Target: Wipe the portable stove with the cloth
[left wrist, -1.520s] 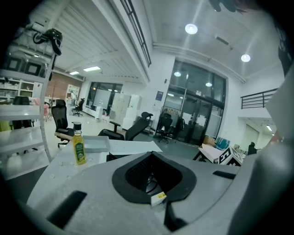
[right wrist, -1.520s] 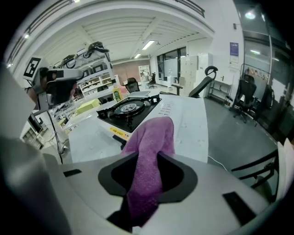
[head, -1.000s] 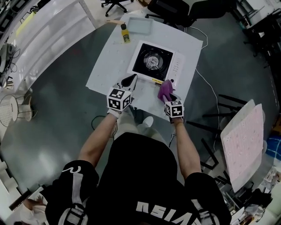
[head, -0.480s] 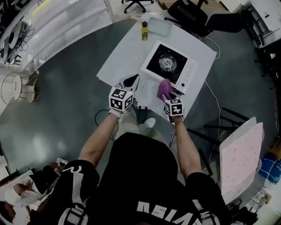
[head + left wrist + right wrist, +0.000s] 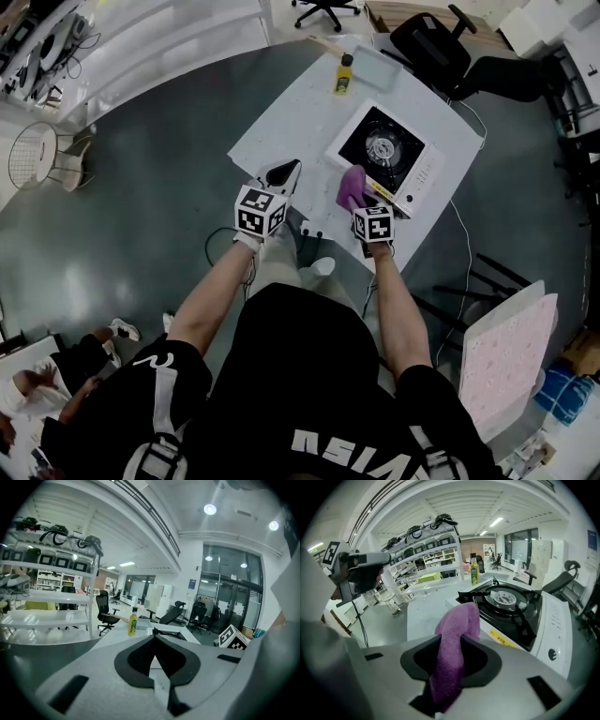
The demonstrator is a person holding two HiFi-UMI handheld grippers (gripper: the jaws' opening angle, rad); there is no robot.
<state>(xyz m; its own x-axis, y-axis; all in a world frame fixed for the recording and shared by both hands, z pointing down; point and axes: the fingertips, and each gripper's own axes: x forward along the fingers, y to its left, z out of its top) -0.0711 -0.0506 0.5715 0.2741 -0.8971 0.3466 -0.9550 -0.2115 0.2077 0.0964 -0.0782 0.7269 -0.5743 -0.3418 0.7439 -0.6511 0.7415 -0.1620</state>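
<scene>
The wipe has not properly begun; this looks like the approach, with the cloth being brought to the stove. The portable stove point(image 5: 382, 150) sits on the white tabletop point(image 5: 291, 131), toward its 3 o'clock side in the head view, black top and burner facing up. A yellow bottle point(image 5: 345, 73) stands well apart at the stove's 11 o'clock.

The right gripper point(image 5: 360, 199) has its fingers clenched on the purple cloth point(image 5: 352, 186). The right gripper view shows the cloth point(image 5: 458, 623) pinched between the two pads, its free end standing up past the tips. That end is just at the stove's near rim, at about 7 o'clock of the burner. Whether it already touches the white casing cannot be told. The left gripper point(image 5: 281, 174) hovers at 9 o'clock of the right one, over the tabletop's near edge. Its fingers are pressed together at the tips with nothing between them.

The next move probably calls for lowering the cloth's free end flat onto the stove's top, then sweeping it across with light pressure. The burner grate point(image 5: 524, 616) has raised prongs that could snag the fabric, so passes around it seem safer than over it. The stove looks light and may slide under the strokes, so the idle left gripper could steady its casing.
</scene>
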